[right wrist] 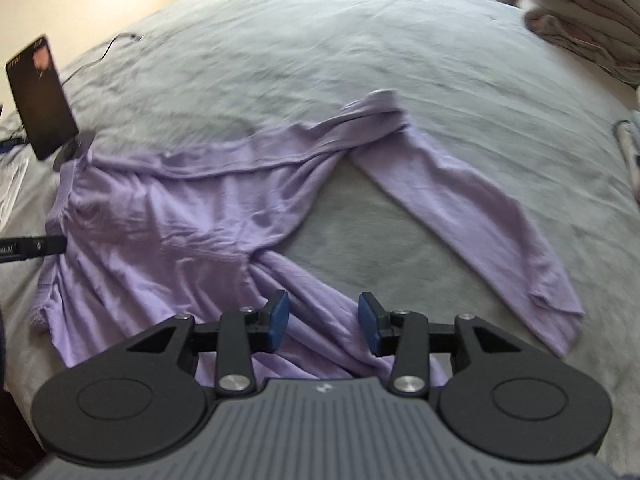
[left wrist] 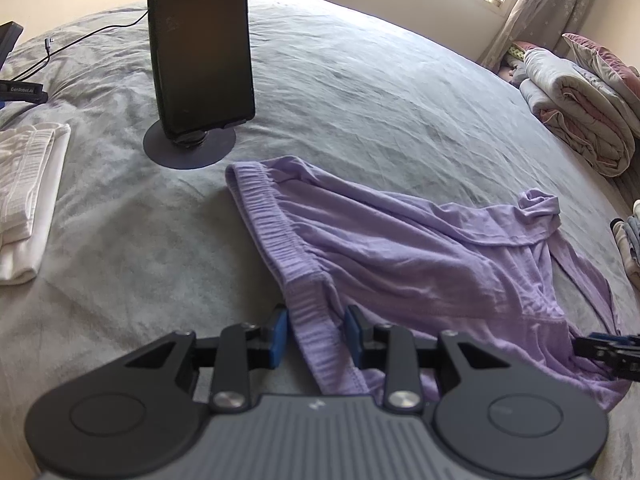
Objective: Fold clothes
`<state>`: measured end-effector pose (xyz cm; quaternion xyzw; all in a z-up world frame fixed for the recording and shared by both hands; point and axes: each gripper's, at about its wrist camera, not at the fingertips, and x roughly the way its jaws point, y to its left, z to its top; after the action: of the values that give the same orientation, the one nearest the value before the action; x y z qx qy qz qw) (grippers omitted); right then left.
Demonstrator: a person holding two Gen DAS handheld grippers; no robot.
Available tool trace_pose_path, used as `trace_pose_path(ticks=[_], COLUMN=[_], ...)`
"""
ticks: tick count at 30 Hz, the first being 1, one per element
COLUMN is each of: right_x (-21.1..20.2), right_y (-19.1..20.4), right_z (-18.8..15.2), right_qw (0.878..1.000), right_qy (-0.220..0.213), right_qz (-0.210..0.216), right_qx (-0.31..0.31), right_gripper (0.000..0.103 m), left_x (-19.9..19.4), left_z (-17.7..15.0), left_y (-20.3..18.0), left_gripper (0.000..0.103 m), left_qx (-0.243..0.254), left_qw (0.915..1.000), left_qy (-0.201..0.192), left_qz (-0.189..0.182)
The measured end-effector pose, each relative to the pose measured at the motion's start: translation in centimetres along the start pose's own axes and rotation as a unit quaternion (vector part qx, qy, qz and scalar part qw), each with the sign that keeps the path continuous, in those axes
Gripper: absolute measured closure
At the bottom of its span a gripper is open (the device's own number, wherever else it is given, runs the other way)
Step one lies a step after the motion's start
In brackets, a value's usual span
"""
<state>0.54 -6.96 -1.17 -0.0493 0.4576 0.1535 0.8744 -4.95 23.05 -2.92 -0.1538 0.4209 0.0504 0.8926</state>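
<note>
Lavender pants (left wrist: 400,248) lie spread on the grey bed sheet (left wrist: 360,100). Their elastic waistband (left wrist: 264,216) runs toward my left gripper (left wrist: 316,330). That gripper's jaws stand partly apart, and the waistband's near corner lies flat between the blue pads (left wrist: 280,332), not pinched. In the right wrist view the pants (right wrist: 168,216) have their legs splayed: one leg (right wrist: 480,216) angles off to the right, the other (right wrist: 320,320) runs under my right gripper (right wrist: 324,318). The right gripper is open, its pads clear of the cloth. It also shows at the left wrist view's right edge as the right gripper (left wrist: 608,350).
A phone on a round-based stand (left wrist: 200,48) rises behind the waistband, with a cable (left wrist: 80,40) trailing left. A folded white garment (left wrist: 28,200) lies at the left. Folded quilts (left wrist: 580,112) and a small clothes pile (left wrist: 628,248) sit at the right.
</note>
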Motion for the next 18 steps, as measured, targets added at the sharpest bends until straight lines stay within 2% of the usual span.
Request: trace_pose_path(ticks=[2,3,4,5,8,11,18], right_x=[0.8,1.0,1.1,1.2,0.7,-0.1,-2.4], right_y=[0.5,0.7,0.8,0.9,0.3,-0.8,-6.1], right_z=[0.2,0.3,0.3,0.3,0.2,-0.2,-2.1], right_qw=[1.000,1.000,1.000,0.999,0.999,0.998,0.991], right_qy=[0.003,0.003,0.002,0.001,0.001,0.004,0.026], right_qz=[-0.007,-0.011,-0.016,-0.020,-0.032,-0.063,-0.131], right_qx=[-0.011,-0.018,-0.025,-0.032,-0.028,-0.026,0.032], right_gripper=[0.061,0.067,0.085,0.094,0.100,0.101,0.102], left_x=[0.0,0.0,0.0,0.0,0.0,0.0,0.0], left_z=[0.0,0.0,0.0,0.0,0.0,0.1,0.1], left_y=[0.0,-0.1,-0.1,-0.1,0.0,0.1,0.4], left_gripper=[0.072,0.072,0.072,0.072,0.072,0.072,0.072], left_qx=[0.000,0.001,0.001,0.001,-0.001,-0.002,-0.008], left_qw=[1.0000,1.0000,1.0000,1.0000,1.0000,1.0000,0.9999], left_qy=[0.000,0.000,0.000,0.000,0.000,0.001,0.002], left_qz=[0.001,0.001,0.002,0.001,0.000,-0.003,-0.009])
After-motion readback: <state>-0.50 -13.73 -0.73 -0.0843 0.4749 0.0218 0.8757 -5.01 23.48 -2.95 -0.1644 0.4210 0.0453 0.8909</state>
